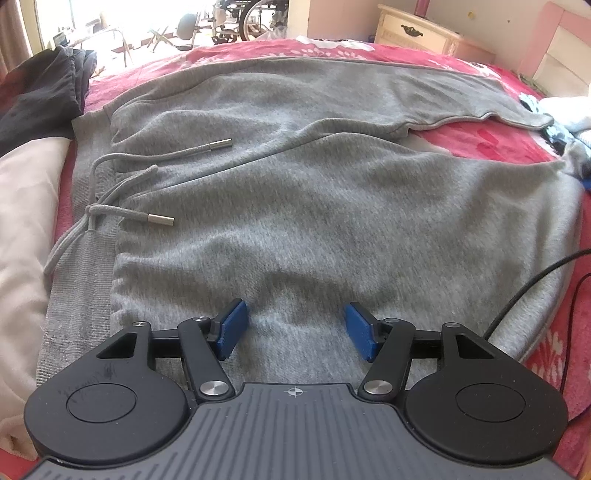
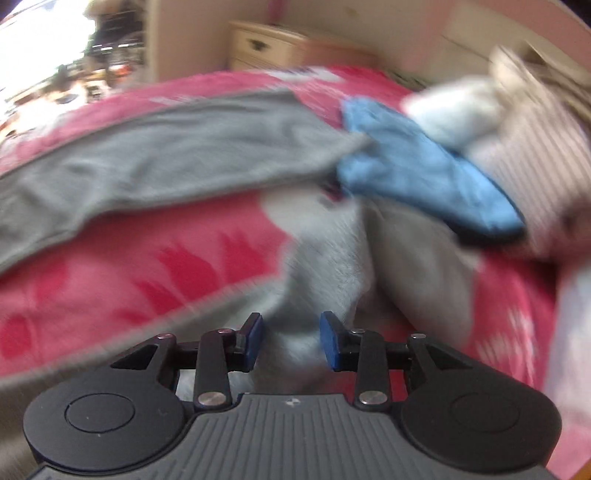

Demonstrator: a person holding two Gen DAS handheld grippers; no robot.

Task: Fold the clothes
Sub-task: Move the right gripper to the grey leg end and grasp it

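Grey sweatpants [image 1: 314, 206] lie spread flat on a red patterned blanket [image 1: 498, 140], waistband to the left with its drawstrings [image 1: 159, 219] loose on top. My left gripper [image 1: 293, 328] hovers open just above the near leg, its blue pads apart with nothing pinched. The right wrist view is blurred. There, my right gripper [image 2: 291, 341] has a bunched ridge of the grey trouser leg [image 2: 332, 266] filling the gap between its pads. The other leg [image 2: 184, 147] stretches flat across the blanket [image 2: 129, 266] behind.
A dark garment [image 1: 40, 107] and a pale cloth [image 1: 26, 206] lie at the left edge. A blue cloth [image 2: 424, 170], a white one [image 2: 458, 110] and a striped one [image 2: 528, 162] are heaped near the leg ends. A black cable [image 1: 535, 280] crosses the blanket. A cream nightstand [image 1: 417, 31] stands behind.
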